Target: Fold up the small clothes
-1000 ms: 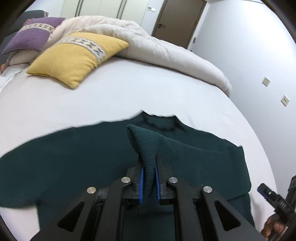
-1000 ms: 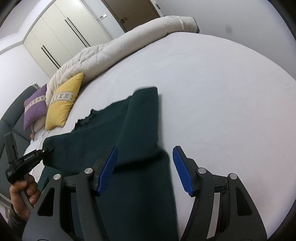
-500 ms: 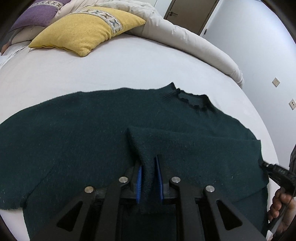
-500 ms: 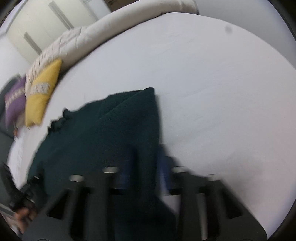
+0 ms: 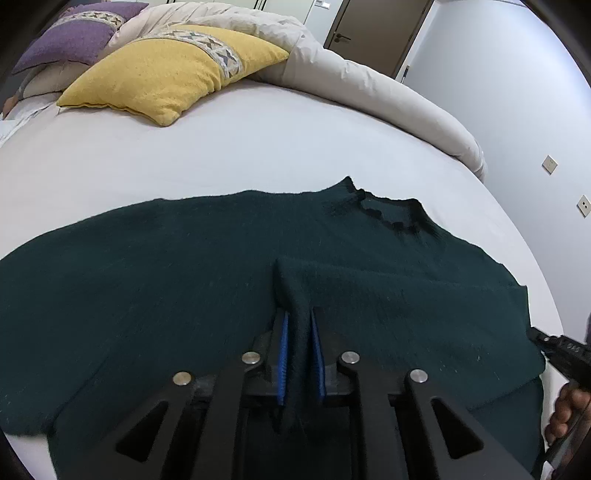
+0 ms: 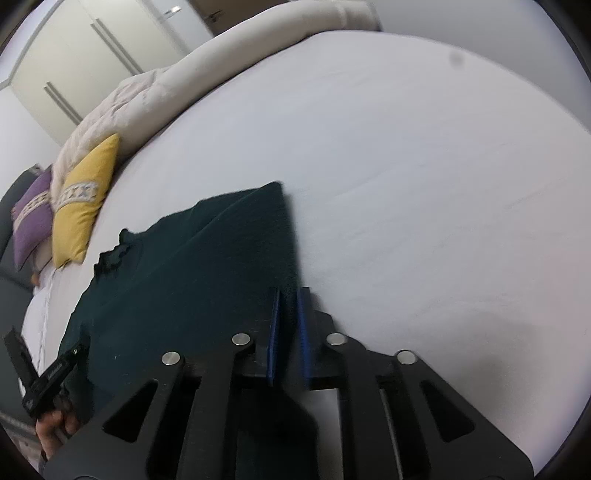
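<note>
A dark green knit sweater [image 5: 166, 273] lies spread on the white bed, its collar [image 5: 391, 214] toward the far side. My left gripper [image 5: 298, 317] is shut on a pinched fold of the sweater, low over its middle. The right part of the sweater is folded over the body [image 5: 406, 295]. In the right wrist view my right gripper [image 6: 288, 295] is shut on the sweater's right edge [image 6: 284, 236], close to the bed sheet. The other gripper shows at the frame edge in each view [image 5: 561, 350] [image 6: 48, 373].
A yellow pillow [image 5: 173, 70] and a purple pillow [image 5: 77, 35] lie at the head of the bed. A rolled cream duvet [image 5: 369, 85] runs along the far side. White sheet [image 6: 424, 184] stretches right of the sweater. A wardrobe and door stand behind.
My right gripper went from open to shut on the sweater's edge. My left gripper has lowered its pinched fold onto the sweater body, and the sweater now lies flatter.
</note>
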{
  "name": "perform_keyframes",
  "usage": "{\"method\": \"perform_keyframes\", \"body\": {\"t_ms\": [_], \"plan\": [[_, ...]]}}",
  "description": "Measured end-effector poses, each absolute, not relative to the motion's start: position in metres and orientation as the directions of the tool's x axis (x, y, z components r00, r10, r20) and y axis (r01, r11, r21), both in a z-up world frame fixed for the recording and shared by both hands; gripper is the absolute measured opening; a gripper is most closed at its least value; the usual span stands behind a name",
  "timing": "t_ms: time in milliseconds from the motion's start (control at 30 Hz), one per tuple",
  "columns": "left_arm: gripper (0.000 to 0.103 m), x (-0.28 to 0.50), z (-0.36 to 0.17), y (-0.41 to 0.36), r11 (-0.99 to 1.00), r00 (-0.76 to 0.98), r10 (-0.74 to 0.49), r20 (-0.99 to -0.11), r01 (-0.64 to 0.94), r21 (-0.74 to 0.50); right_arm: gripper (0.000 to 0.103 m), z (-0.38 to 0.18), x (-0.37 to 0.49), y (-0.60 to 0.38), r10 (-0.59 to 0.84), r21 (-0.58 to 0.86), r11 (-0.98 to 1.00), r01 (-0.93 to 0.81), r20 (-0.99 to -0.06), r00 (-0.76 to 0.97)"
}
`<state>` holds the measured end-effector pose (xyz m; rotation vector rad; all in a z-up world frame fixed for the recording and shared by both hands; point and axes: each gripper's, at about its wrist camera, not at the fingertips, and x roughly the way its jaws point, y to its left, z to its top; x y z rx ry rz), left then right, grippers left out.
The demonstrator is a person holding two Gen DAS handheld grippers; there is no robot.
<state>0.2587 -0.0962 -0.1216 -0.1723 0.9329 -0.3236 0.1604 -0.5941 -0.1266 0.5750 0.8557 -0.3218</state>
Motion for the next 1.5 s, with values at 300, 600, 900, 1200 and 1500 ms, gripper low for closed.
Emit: {"method": "perform_keyframes", "body": {"t_ms": [300,600,900,1200,1500], "plan": [[0.022,0.253,-0.125,-0.092,0.934,0.555,-0.357,-0.751,0.197,-0.299,0.012,-0.146,0.161,-0.528,-0.007,0.243,0.909,0.337,-0.802,0.598],[0.044,0.200,-0.097,-0.026,0.920,0.605,-0.373,-0.703,0.139,-0.367,0.036,-0.078,0.151,-0.498,-0.134,0.173,0.922,0.348,-0.699,0.702],[0.072,0.117,-0.082,0.175,0.906,0.713,-0.096,-0.695,-0.226,-0.357,0.076,-0.108,0.185,-0.488,-0.216,0.091,0.887,0.452,-0.784,0.582],[0.078,0.076,-0.119,0.345,0.639,0.664,0.098,-0.741,-0.613,-0.465,0.076,-0.055,0.138,-0.385,0.026,0.285,0.935,0.213,-0.650,0.759],[0.013,0.126,-0.096,0.333,0.753,0.661,0.043,-0.749,-0.514,-0.410,0.076,-0.052,0.111,-0.324,0.110,0.306,0.943,0.134,-0.663,0.740]]}}
